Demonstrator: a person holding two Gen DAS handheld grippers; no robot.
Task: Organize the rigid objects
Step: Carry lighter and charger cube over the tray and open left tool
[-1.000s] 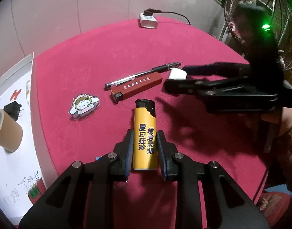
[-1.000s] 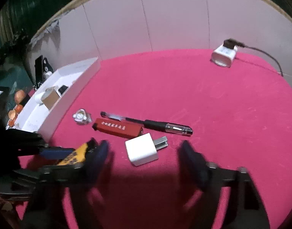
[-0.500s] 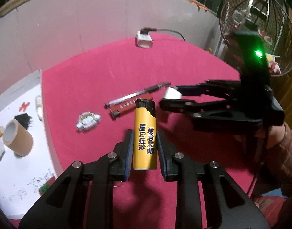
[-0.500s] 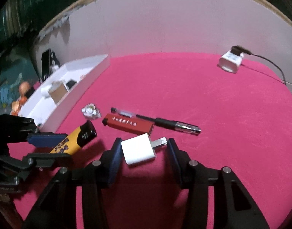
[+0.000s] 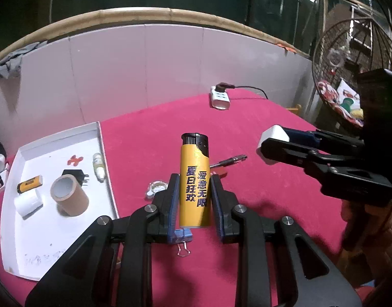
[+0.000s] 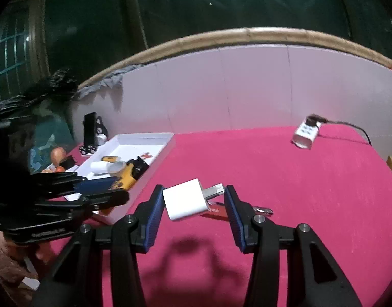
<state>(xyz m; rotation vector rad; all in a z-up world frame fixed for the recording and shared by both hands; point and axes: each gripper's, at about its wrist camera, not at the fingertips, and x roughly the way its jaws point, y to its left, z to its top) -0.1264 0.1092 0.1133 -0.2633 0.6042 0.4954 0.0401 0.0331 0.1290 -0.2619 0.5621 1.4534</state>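
Clamped upright in the left gripper [image 5: 195, 199]: a yellow lighter [image 5: 194, 181] with a black cap, glossy plastic, dark blue Chinese characters 夏日狂欢 and 爱意无限 down its side, blue pads pressed on both flanks, lifted clear above the red felt-like surface [image 5: 247, 117]. Pinched in the right gripper [image 6: 193, 204]: a white charger plug [image 6: 187, 199], a smooth rounded cube with metal prongs pointing right, tilted between the blue ribbed pads and off the cloth, jaws having just closed in on it. Left on the red surface below: a black-and-silver pen [image 5: 229, 160], a red rectangular bar [image 6: 214, 211] with small pale print too tiny to read, a clear cartoon-figure charm [image 5: 155, 188], and a blue binder clip [image 5: 182, 238] with wire handles near the left gripper's base. Off to the left, a shallow white tray [image 5: 55, 230] holding a brown tape roll [image 5: 69, 195], a white cylinder [image 5: 28, 202], a small yellow-labelled battery-like item [image 5: 29, 183], a black plug [image 5: 74, 176], a little dropper bottle [image 5: 98, 170] and a red flower-shaped piece [image 5: 75, 160]; faint handwriting on the tray floor, illegible. At the far edge, a white power strip [image 5: 219, 99] with a black plug and cable.
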